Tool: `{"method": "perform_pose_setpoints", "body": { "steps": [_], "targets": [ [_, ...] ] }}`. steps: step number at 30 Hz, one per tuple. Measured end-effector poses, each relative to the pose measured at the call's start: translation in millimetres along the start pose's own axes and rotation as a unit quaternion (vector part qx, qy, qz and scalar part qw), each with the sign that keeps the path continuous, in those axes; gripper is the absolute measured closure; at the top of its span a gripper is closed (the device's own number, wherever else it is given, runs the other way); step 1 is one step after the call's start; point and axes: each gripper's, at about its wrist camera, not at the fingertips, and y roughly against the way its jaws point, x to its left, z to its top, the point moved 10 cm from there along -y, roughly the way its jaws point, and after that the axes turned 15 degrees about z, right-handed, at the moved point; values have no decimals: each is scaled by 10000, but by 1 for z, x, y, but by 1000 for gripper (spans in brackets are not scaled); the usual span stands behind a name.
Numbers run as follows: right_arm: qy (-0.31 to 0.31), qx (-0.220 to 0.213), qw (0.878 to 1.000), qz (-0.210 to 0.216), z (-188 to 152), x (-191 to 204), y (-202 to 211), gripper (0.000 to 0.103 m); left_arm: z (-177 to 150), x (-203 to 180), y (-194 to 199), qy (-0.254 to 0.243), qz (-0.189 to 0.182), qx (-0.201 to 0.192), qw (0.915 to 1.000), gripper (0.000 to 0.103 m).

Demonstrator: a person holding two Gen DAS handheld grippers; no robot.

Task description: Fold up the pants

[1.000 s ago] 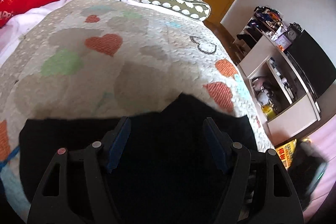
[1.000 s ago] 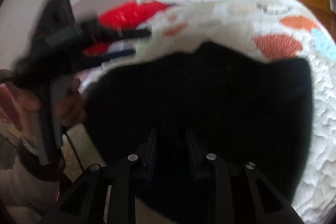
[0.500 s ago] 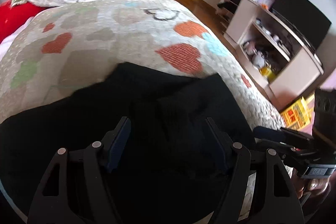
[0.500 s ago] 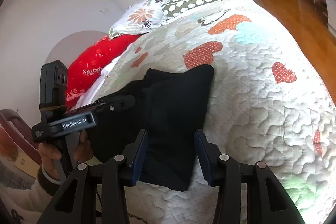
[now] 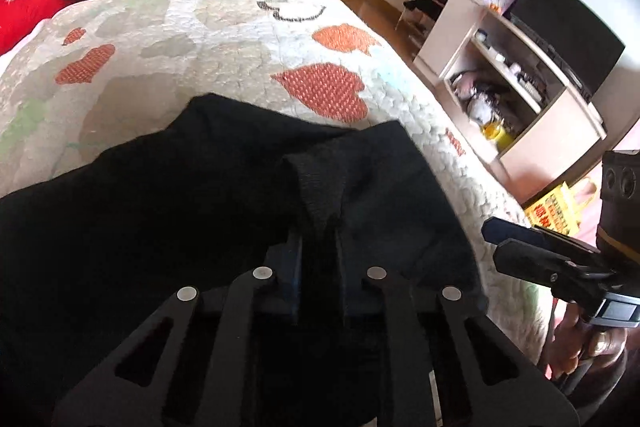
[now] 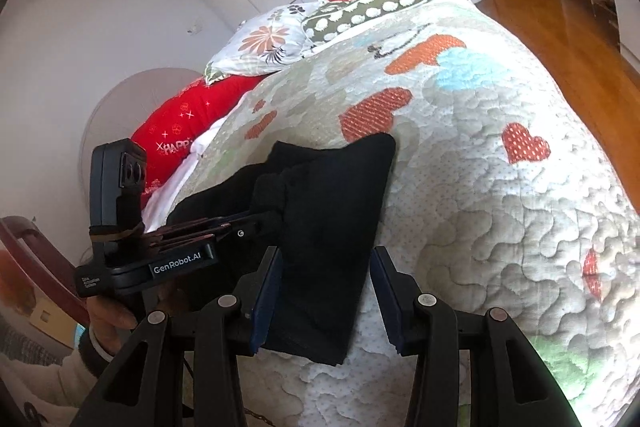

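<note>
Black pants (image 5: 168, 211) lay folded at the bed's (image 6: 500, 227) near edge. Left gripper (image 5: 318, 247) had just closed, pinching a raised fold. Right gripper (image 6: 326, 291) fingers stood apart, straddling the pants' corner.

Your pants (image 5: 168, 211) are matt black knit cloth, ribbed at the raised fold. The bed's quilt (image 6: 480, 187) is puckered, stitched cotton with woven heart patches. Both tools look like matt black plastic with shiny metal rivets. The floor (image 6: 560, 11) is glossy wood.
</note>
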Motion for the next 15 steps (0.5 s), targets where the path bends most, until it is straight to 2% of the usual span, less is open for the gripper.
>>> {"method": "perform_pose_setpoints", "body": {
  "steps": [3, 5, 8, 11, 13, 15],
  "targets": [
    [158, 48, 9999, 15, 6, 11, -6, 59, 11, 12, 25, 98, -53, -332, 9994, 91],
    [310, 88, 9994, 79, 12, 23, -12, 59, 15, 24, 34, 197, 9, -383, 9991, 92],
    [512, 115, 9984, 209, 19, 40, -24, 59, 13, 45, 32, 328, 256, -317, 9986, 92],
    [664, 255, 9970, 309, 17, 45, -50, 59, -3, 57, 8, 469, 440, 17, 9979, 92],
    [643, 529, 9964, 154, 6, 33, -76, 59, -12, 60, -4, 545, 461, 121, 9974, 91],
    [609, 879, 9940, -222, -10, 12, -97, 59, -12, 59, -3, 556, 443, 89, 9974, 91]
  ]
}}
